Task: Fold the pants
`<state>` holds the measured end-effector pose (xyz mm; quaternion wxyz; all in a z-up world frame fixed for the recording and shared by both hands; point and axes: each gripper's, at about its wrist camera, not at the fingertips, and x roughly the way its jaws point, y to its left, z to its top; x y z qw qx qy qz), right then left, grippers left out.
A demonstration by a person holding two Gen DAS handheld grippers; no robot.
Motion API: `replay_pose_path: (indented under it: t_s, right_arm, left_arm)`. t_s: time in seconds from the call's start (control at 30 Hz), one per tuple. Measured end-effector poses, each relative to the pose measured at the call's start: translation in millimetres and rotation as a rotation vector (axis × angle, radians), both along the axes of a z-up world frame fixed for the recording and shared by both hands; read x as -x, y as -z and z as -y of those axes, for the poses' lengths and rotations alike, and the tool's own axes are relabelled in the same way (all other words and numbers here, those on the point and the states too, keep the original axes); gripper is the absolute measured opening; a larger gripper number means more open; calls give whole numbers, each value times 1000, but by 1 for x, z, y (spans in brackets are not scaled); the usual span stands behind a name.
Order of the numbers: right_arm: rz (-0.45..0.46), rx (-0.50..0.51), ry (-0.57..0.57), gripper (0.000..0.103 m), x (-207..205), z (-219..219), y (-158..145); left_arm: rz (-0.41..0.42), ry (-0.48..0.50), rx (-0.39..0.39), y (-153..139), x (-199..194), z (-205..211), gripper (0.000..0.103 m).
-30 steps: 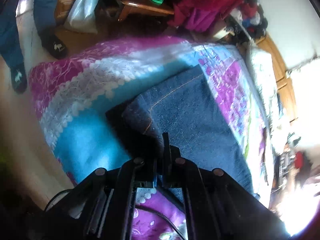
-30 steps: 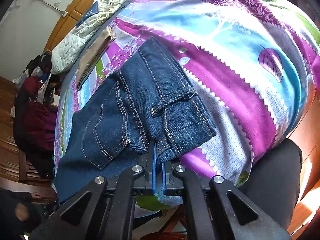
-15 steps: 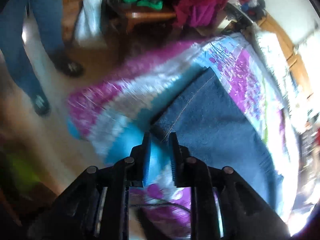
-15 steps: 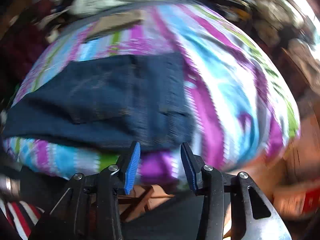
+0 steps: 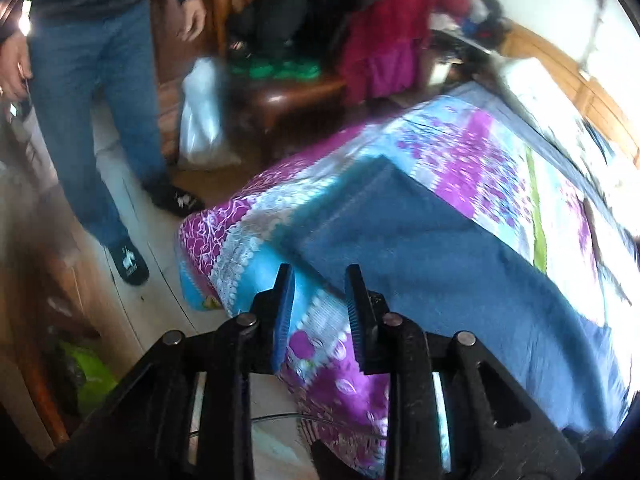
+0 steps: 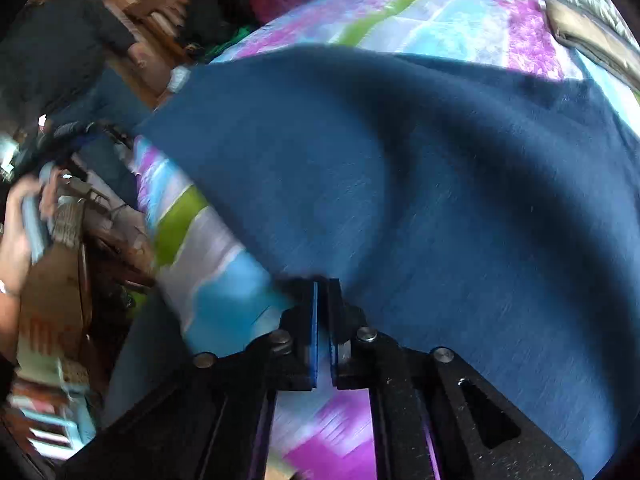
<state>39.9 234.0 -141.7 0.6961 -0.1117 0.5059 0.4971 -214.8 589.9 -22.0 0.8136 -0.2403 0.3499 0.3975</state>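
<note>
In the left wrist view the left gripper hung with jaws spread and empty just short of the pants, which lay flat on the bed, their long axis running away up-right. In the right wrist view the right gripper had its jaws pressed together at the near denim edge, seemingly pinching it, though blur hid this; the cloth stretched away leftward.

Right gripper pinched on edge of blue pants, spread over patterned bedspread.
</note>
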Motion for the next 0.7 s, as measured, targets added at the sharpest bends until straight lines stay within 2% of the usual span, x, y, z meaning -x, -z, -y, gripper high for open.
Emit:
replay_pose_path:
  t_s: [0.03,0.1,0.17,0.23,0.3,0.33,0.37,0.4,0.43,0.5,0.53,0.57,0.6,0.63,0.67,0.7]
  right_arm:
    - [-74,46,-58,6,9,-1,6]
    - [-35,41,-71,6,13,-2,-4]
    - [16,-58,-36,6,1,0,-33]
    - [52,-133,59,6,-32,-4,-57]
    - [95,-129,181,6,-84,-14,-72]
    - [88,-115,206,7,-107,-20,-71]
    - [67,-73,205,7,-135,-34,-66]
    - [30,-24,169,10,-153,-49,-56]
    - [0,28,131,10,-168,-60,-44]
    - [23,131,64,9,-190,-81,-19]
    - [48,184,56,0,-207,-88,-7]
    - [40,171,70,0,-222,-87,-2]
    - [29,142,109,0,-238,-83,-1]
    - [70,157,184,0,-258,-80,-3]
    - [131,212,245,0,-269,-72,-3]
    - [131,204,272,3,-277,-68,-5]
  left_arm:
    - [18,25,-4,-2,0,9,27]
    - [74,99,34,-4,-4,27,31]
    - [167,222,108,-5,-20,54,34]
    - [241,319,186,-5,-39,78,44]
    - [310,443,323,7,-72,107,56]
    - [325,505,398,16,-91,121,56]
    - [311,588,470,30,-117,145,56]
    - [286,629,488,38,-130,159,56]
    - [224,691,504,53,-151,182,55]
    - [169,733,540,76,-168,202,55]
    - [117,702,567,97,-175,206,53]
    - [108,668,575,109,-174,203,43]
    - [153,635,558,115,-167,197,18]
    - [161,602,571,123,-159,184,2]
    - [205,598,643,130,-153,173,2]
    - [252,571,734,137,-145,161,2]
